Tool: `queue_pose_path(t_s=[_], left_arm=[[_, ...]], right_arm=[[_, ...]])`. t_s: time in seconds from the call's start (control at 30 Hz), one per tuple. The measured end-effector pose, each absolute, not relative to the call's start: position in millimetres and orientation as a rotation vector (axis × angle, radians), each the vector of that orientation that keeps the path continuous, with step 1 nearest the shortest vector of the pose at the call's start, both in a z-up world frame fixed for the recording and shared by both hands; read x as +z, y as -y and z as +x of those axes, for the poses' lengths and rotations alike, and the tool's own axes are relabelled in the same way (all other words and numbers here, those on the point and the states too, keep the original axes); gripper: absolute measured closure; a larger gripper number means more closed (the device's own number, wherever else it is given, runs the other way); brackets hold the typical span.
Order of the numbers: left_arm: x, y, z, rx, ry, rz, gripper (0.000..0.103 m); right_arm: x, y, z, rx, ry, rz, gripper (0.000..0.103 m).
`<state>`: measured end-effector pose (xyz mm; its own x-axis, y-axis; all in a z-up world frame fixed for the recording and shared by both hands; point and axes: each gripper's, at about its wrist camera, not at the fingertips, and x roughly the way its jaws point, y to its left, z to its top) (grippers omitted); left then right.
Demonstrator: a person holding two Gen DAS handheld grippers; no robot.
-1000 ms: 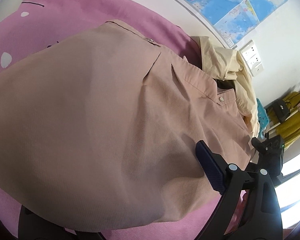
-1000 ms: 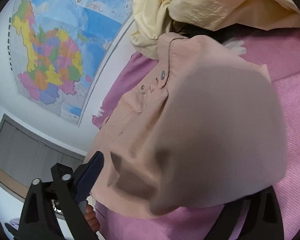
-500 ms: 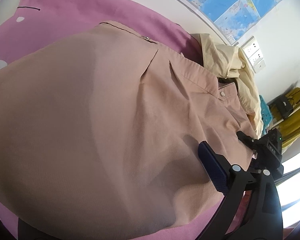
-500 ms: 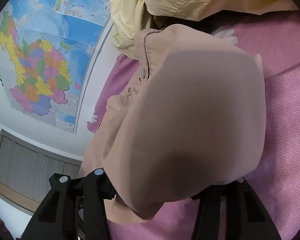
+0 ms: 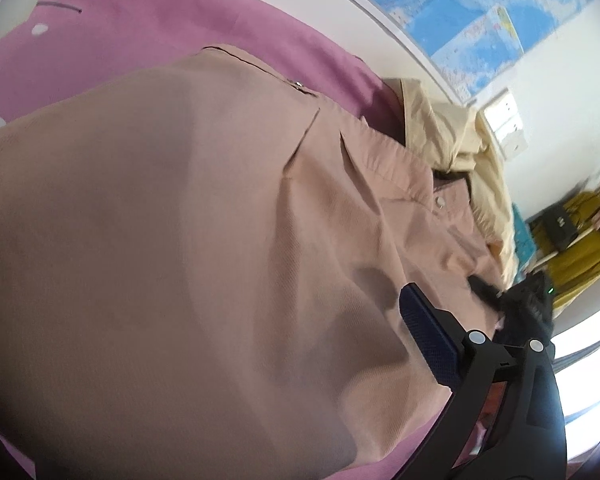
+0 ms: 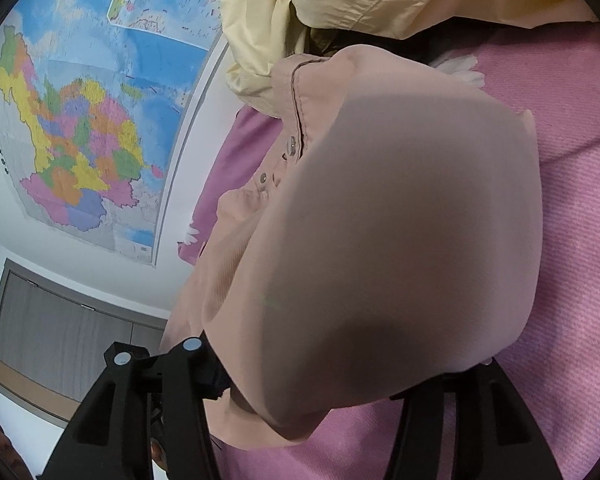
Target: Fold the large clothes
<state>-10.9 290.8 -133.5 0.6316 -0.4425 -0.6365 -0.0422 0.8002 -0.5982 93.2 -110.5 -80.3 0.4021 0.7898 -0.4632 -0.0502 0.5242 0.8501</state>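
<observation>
1. Left gripper [image 5: 220, 380] first: my jaws are opening, nearly as wide as they go. Only the blue-padded finger [image 5: 424, 332] shows, at 4 o'clock; the other is under cloth.
2. The pink shirt [image 5: 180, 220] billows over the gap between them. The visible pad lies against it and pinches nothing.
3. Right gripper [image 6: 340, 364]: jaws about half closed, a thick bunch of shirt between. Both pads are buried in fabric, so I cannot tell whether they bite.
4. The shirt lies spread on the pink bedspread [image 5: 180, 20] — snap buttons and collar towards 1 o'clock.
5. A yellow garment [image 5: 440, 132] is heaped just beyond the collar, the wall map [image 6: 80, 140] behind.
</observation>
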Motion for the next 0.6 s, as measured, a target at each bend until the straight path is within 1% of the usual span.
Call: queue_pose_path(t_s=[0.1,0.13,0.17,0.2,0.27,0.3,0.37,0.4,0.43,0.47,0.53,0.57,0.6], left_arm=[[-135,-301,-9,-0.265,-0.858,-0.690,0.009],[-135,-303,-10,-0.241,-0.859,-0.694,0.021],[-135,-304,-10,-0.199,-0.867,-0.676,0.035],[-136,-306,-10,-0.189,-0.869,-0.668,0.038],[-138,-312,-10,-0.192,-0.874,-0.682,0.046],[-139,-314,-10,-0.197,-0.878,-0.696,0.048],[-141,-318,-9,-0.206,-0.882,-0.715,0.048],[-141,-319,-8,-0.214,-0.886,-0.719,0.048],[-141,-319,-8,-0.224,-0.886,-0.725,0.040],[-141,-319,-7,-0.247,-0.884,-0.740,0.031],[-139,-317,-4,-0.253,-0.883,-0.757,0.027],[-137,-315,-2,-0.242,-0.888,-0.745,0.026],[-137,-311,-1,-0.232,-0.890,-0.728,0.027]], right_arm=[[-82,111,93,0.627,-1.031,0.855,0.063],[-82,110,93,0.627,-1.032,0.853,0.066],[-83,111,93,0.632,-1.032,0.860,0.067],[-83,111,92,0.640,-1.032,0.863,0.067],[-84,112,93,0.652,-1.032,0.872,0.068],[-84,112,93,0.658,-1.032,0.873,0.065],[-83,112,94,0.674,-1.031,0.883,0.061],[-82,112,95,0.688,-1.032,0.892,0.055],[-80,112,96,0.698,-1.032,0.892,0.052],[-79,111,97,0.700,-1.035,0.890,0.051],[-76,109,98,0.707,-1.032,0.882,0.049],[-76,108,99,0.702,-1.033,0.876,0.049],[-75,107,100,0.700,-1.033,0.868,0.051]])
